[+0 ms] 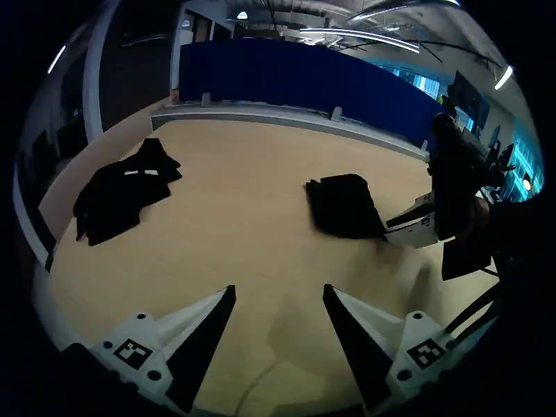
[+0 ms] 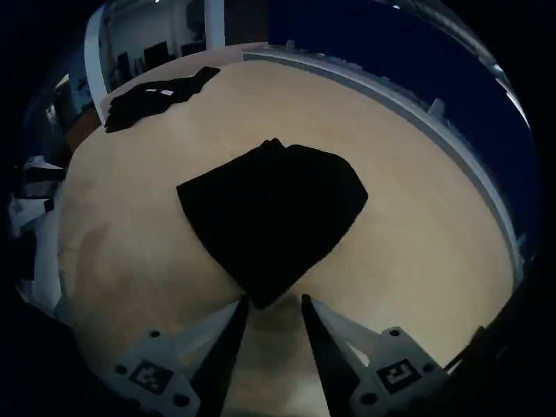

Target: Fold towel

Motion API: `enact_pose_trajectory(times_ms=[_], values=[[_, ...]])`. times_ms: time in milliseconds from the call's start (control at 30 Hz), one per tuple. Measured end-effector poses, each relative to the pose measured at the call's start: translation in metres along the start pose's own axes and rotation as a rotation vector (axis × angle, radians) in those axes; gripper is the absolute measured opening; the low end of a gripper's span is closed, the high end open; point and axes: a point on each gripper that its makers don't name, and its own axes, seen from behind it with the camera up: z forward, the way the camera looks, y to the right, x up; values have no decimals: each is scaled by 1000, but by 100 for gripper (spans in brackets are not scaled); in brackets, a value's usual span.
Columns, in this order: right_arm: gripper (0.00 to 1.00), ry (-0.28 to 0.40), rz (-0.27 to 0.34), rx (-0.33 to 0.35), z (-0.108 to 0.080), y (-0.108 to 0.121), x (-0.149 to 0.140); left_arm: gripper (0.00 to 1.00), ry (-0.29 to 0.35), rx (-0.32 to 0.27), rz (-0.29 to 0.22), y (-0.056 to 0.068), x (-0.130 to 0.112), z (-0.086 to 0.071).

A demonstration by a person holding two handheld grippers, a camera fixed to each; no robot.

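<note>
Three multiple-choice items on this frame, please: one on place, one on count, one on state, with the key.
1. Where is the crumpled black cloth heap? A on the folded black towel; B near the light wooden table's left edge; C in a gripper.
2. How many separate spots on the table hold black cloth? A one; B two; C four.
3. The left gripper's jaws are: A open over bare table; B shut on the towel; C shut on the heap.
B: it lies apart, leftward. B: heap plus towel. A: wood shows between them.
</note>
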Motion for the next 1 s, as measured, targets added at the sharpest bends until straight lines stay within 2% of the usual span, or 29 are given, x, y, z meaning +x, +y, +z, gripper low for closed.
enact_pose_trajectory(times_ms=[133, 200, 467, 600, 800, 1000], values=[[35, -2, 10, 0, 2, -1, -2, 93, 0, -2, 0, 1, 0, 0], [30, -2, 16, 5, 3, -3, -2, 93, 0, -2, 0, 1, 0, 0], [20, 6, 24, 12, 4, -9, -3, 93, 0, -1, -3, 0, -1, -1], [8, 8, 32, 11, 5, -9, -3, 93, 0, 0, -2, 1, -1, -1], [2, 19, 39, 9, 6, -9, -2, 93, 0, -1, -2, 1, -2, -1], [2, 45, 25, 0, 2, -7, 2, 93, 0, -3, -2, 2, -2, -2]])
